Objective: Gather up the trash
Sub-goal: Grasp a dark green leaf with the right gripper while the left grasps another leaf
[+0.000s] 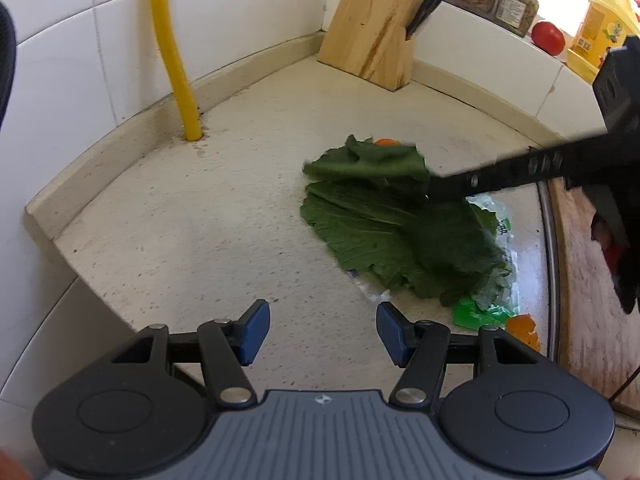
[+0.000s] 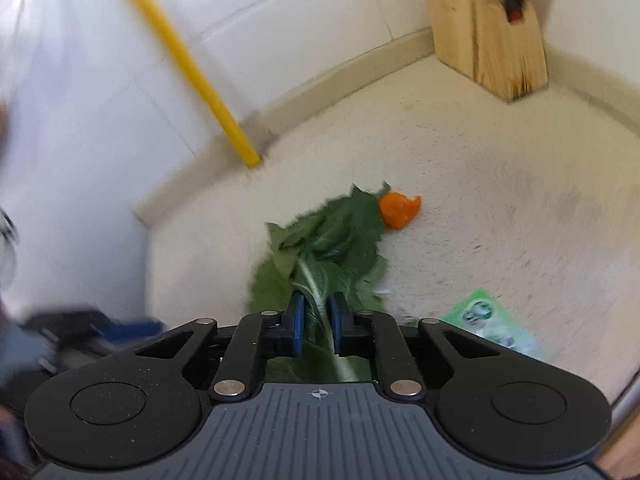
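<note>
Right gripper (image 2: 316, 320) clamps its jaws on one green leaf (image 2: 332, 240). Left gripper (image 1: 322, 332) hangs with jaws apart. Two orange peels (image 1: 522, 330) and one green wrapper (image 1: 478, 312) lie on the worktop (image 1: 200, 220).

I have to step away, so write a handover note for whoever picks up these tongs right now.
Right tongs: closed on the stalk of a green leaf, leaf partly off the counter.
Left tongs: open, empty, hovering over bare counter.
Still on the counter: more leaves, orange peel behind the pile, another peel at the near edge, green wrapper under the leaves.
Done: first leaf gripped. Left: bin it, then gather the rest. No bin is in view.
</note>
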